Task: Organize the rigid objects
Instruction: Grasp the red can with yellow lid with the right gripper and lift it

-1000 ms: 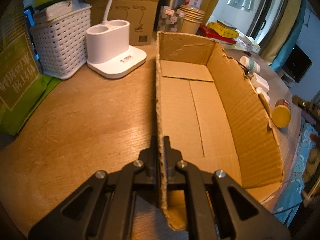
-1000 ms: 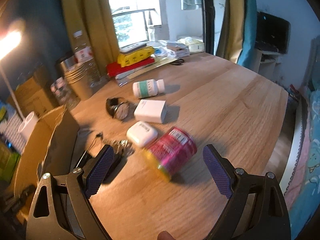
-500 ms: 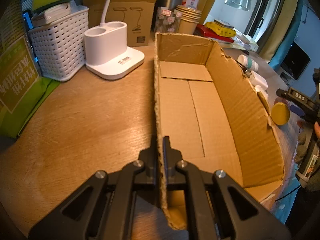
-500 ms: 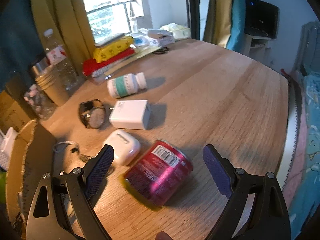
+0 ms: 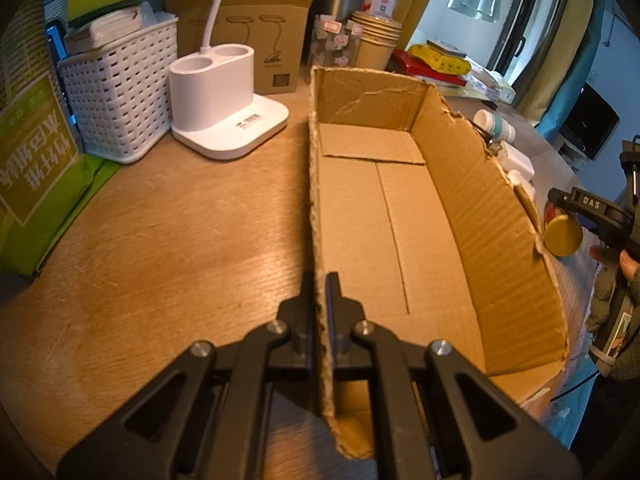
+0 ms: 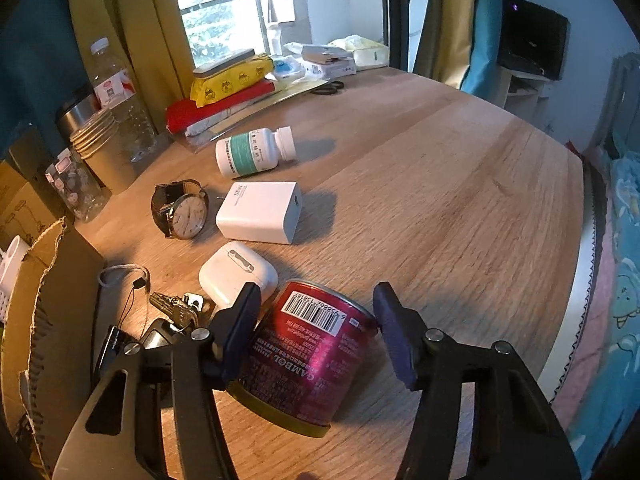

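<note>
**Now: red can between my right jaws, box wall pinched in my left**

The red can (image 6: 316,356) lies on its side on the wooden table (image 6: 440,200), right between the fingers of my right gripper (image 6: 316,316). Those jaws have just been closing around it; the left finger sits against the can's side and the right one at its barcode end, though I cannot tell whether both pads press yet. Just ahead of the left fingertip is a white earbud case (image 6: 238,274), and left of that a bunch of keys (image 6: 176,308). Farther ahead lie a white charger (image 6: 258,212), a wristwatch (image 6: 182,210) and a pill bottle (image 6: 252,150) on its side.

My left gripper (image 5: 320,292) is clamped narrow on the near part of the left wall of the cardboard box (image 5: 392,216), one finger outside and one inside. Ahead and to its left stand a white lamp base (image 5: 224,108) and a white basket (image 5: 120,88).
</note>
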Demonstrator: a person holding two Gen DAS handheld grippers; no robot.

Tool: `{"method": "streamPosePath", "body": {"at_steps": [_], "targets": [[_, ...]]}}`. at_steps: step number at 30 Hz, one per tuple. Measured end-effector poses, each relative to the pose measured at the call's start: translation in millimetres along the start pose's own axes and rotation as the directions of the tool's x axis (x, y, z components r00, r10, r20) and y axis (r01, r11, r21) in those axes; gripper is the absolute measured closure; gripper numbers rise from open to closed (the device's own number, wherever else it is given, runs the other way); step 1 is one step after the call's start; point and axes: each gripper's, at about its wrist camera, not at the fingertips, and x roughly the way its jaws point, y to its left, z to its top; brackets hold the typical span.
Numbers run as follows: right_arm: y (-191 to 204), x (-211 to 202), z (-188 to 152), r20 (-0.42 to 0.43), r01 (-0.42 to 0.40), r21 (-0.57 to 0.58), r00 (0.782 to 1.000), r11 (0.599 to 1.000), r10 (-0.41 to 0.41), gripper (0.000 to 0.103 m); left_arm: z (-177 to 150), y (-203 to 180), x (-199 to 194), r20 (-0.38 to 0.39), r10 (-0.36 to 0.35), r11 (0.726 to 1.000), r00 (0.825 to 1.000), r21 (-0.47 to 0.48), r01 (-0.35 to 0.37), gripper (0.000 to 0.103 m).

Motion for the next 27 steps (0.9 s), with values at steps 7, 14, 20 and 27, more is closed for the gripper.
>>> {"method": "streamPosePath", "body": {"at_steps": [7,14,20,27], "targets": [[-2.7,-12.7,-2.4,0.024,-0.027,-0.004,0.999,1.000,0.027,0.048,-0.3,0.2,-0.2,0.002,0.001,1.000,1.000,0.002,-0.001,0.099],[1.8,-39.1,-0.4,0.060,-0.063,-0.011,0.996,0.998,0.064,0.095,0.2,0.0,-0.4,0.004,0.001,1.000,1.000,0.004,-0.001,0.099],[22.3,-36.5,0.1,0.048,-0.091,-0.103,0.994,0.991,0.096,0.096,1.1,0.3,0.5,0.007,-0.002,1.000,1.000,0.005,0.002,0.099],[13.7,-0.8,-14.1,-0.018,-0.192,-0.071,0.981,0.979,0.192,0.095,2.9,3.7,1.2,0.001,0.018,1.000,1.000,0.009,-0.018,0.099]]}}
